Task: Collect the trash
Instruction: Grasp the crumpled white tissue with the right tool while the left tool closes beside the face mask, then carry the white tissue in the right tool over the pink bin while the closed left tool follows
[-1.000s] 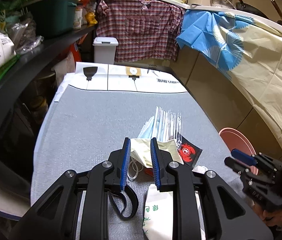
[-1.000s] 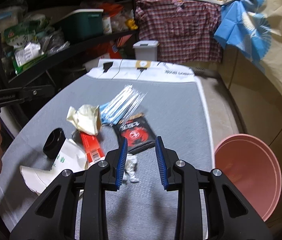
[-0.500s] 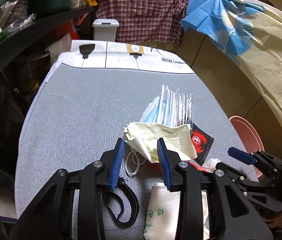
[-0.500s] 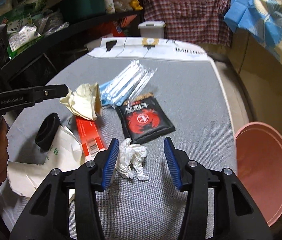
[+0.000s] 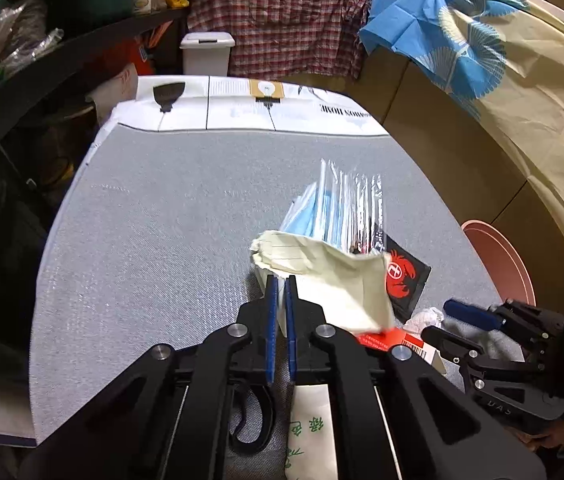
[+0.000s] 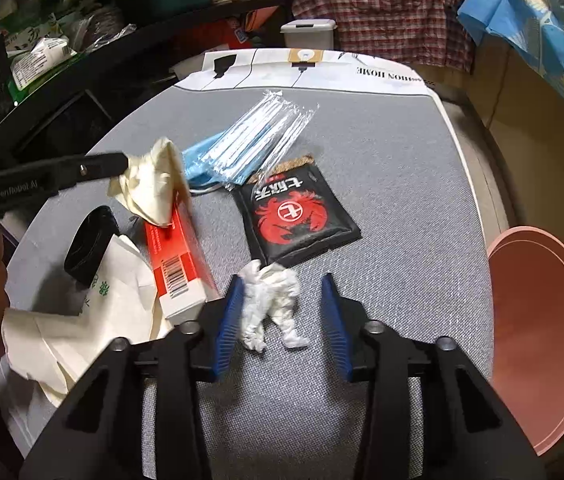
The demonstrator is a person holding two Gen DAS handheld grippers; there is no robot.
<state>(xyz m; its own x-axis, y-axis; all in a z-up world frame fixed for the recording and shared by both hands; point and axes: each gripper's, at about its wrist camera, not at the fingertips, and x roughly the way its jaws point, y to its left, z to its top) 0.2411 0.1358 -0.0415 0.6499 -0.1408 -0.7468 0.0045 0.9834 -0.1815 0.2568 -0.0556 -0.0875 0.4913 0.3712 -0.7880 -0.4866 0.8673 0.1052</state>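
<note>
1. Left wrist view: the left gripper point(image 5: 280, 284) has its jaws nearly together, pinching an edge of a crumpled sheet of lined paper point(image 5: 322, 276), which lies at the centre of the grey table point(image 5: 161, 240). A pack of blue masks point(image 5: 334, 212) lies at 12 o'clock from the paper. The grip is on the edge only; I judge the paper could tear or slip free when lifted.

2. Right wrist view: the right gripper point(image 6: 282, 316) has just been closing; its jaws stand partly open around a white tissue wad point(image 6: 269, 304), one pad touching, the other apart. A black crab packet point(image 6: 296, 216) lies at 12 o'clock, a red box point(image 6: 175, 256) at 10 o'clock, a pink bin point(image 6: 542, 320) at 3 o'clock. The bin is cut off; whether the tissue is gripped is unclear.
</note>
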